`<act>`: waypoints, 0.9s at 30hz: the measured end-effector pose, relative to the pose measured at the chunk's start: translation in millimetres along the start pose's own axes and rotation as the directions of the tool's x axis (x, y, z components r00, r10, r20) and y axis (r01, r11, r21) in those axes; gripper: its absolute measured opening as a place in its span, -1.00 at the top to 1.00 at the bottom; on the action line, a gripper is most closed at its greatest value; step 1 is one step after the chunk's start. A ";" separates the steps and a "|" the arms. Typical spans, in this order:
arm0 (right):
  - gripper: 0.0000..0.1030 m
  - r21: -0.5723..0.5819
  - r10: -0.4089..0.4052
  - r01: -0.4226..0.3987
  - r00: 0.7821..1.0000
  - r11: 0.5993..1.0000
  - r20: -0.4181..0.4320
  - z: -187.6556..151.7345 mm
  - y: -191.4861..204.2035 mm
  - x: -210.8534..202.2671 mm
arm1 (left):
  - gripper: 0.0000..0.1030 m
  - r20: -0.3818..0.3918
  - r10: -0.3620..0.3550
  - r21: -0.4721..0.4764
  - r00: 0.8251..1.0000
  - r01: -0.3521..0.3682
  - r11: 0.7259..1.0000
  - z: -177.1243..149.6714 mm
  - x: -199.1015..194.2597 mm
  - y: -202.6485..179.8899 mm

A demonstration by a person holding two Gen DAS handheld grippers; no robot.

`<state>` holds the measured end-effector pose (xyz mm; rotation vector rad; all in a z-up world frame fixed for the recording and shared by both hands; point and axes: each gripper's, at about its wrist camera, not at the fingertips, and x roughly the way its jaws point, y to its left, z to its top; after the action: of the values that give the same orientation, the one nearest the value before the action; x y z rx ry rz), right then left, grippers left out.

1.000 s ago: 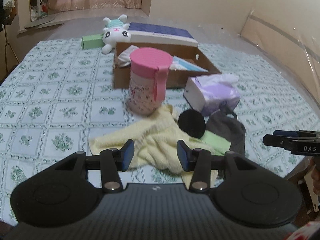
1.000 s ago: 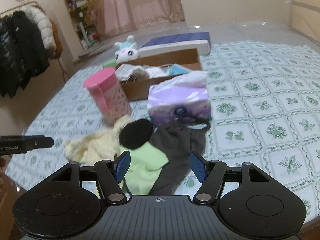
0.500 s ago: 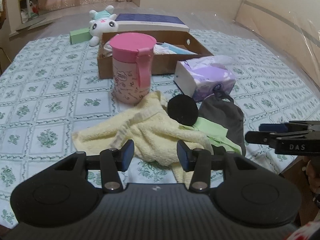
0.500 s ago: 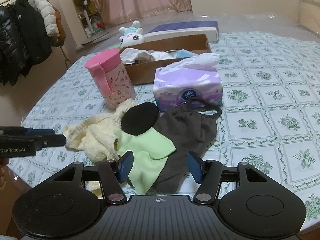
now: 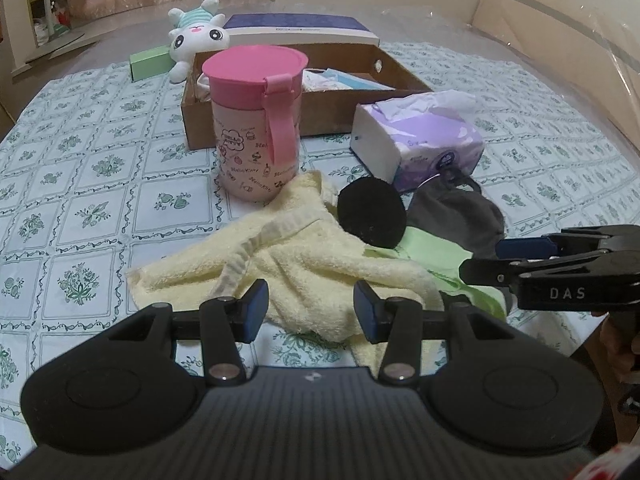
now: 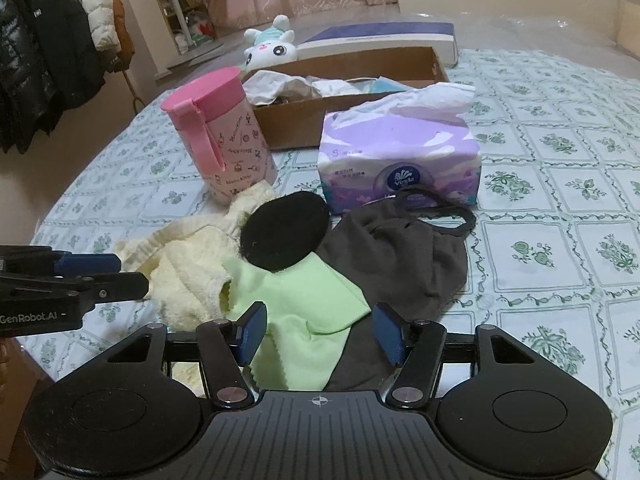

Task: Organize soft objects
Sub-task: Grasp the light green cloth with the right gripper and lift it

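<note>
Now, over at the left, a pink-lidded plastic cup with cartoon print (image 5: 256,128) stands upright on the green-and-white floral tablecloth (image 5: 80,208), just in front of a shallow brown cardboard box (image 5: 320,108) holding crumpled white and blue cloths. Behind the box lie a white plush bunny in a striped cap (image 5: 196,40), a small green carton (image 5: 149,62) and a flat navy-and-white box (image 5: 300,30).

Below the cup, a rumpled pale-yellow terry towel (image 5: 304,264) spreads toward the table's near edge. The left gripper (image 5: 308,310) hovers over its near edge with its jaws apart and nothing pinched between the blue pads.

Next, a round black fabric pad (image 6: 284,236) rests partly on the towel and partly on a thin light-green cloth (image 6: 296,304). To its right a dark grey fabric face mask with ear loops (image 6: 400,256) lies touching the green cloth, its loop against a purple soft pack of tissues (image 6: 400,152).

The right gripper (image 6: 320,334) hangs above the near ends of the green cloth and the mask; its jaws have just been closing a little yet stand open, gripping nothing.
</note>
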<state>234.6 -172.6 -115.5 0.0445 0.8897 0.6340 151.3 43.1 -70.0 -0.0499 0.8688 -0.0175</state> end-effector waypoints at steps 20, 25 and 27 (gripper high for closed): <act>0.12 -0.147 -0.060 0.058 0.998 0.987 -0.007 -4.3 16.8 43.9 | 0.17 -0.026 0.003 -0.017 1.000 -0.003 1.000 -2.4 17.8 10.3; 0.76 -0.189 -0.063 0.063 0.998 0.980 0.007 -5.9 21.8 41.7 | 0.17 -0.024 0.006 -0.015 1.000 -0.007 1.000 -2.8 16.6 10.0; 0.90 -0.178 -0.045 0.046 0.999 0.983 0.006 -5.2 19.9 40.2 | 0.17 -0.023 0.008 -0.013 1.000 -0.008 1.000 -2.9 16.0 9.5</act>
<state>239.4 -136.1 -141.6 -0.1360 0.8267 0.6684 159.3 51.9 -84.5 -0.0589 0.8919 -0.0046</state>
